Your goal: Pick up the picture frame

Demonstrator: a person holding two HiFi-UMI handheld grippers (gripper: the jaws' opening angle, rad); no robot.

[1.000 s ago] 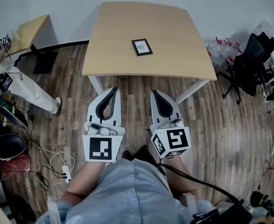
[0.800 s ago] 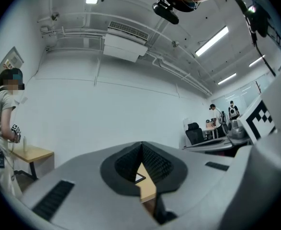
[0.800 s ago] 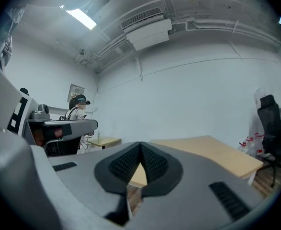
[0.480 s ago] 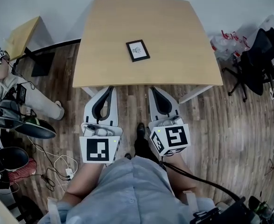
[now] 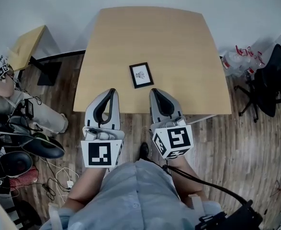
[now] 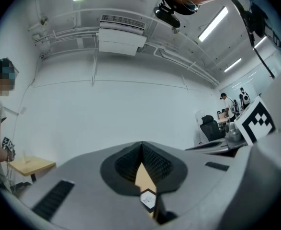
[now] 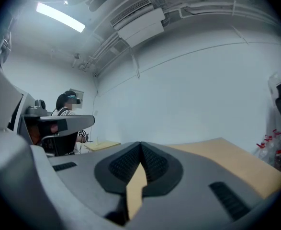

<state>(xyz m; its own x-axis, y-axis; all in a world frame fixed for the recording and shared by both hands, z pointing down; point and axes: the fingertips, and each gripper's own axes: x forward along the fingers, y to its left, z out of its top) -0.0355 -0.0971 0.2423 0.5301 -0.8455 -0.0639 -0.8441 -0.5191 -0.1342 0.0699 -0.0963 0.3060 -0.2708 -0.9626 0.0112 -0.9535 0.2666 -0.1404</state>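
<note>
Left tool [image 5: 112,90] and right tool [image 5: 153,90] are closed, empty; picture frame [image 5: 141,75] lies lengthwise, pointing away.

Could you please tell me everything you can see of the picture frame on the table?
The picture frame is small and rectangular, with a thin dark border around a white sheet that bears a small dark drawing at its middle. It lies flat, face up, slightly turned, on the light wooden table, close to the near edge. Only the table touches it.

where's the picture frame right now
Head view: the picture frame lies flat on the table near its front edge, slightly left of centre.
</note>
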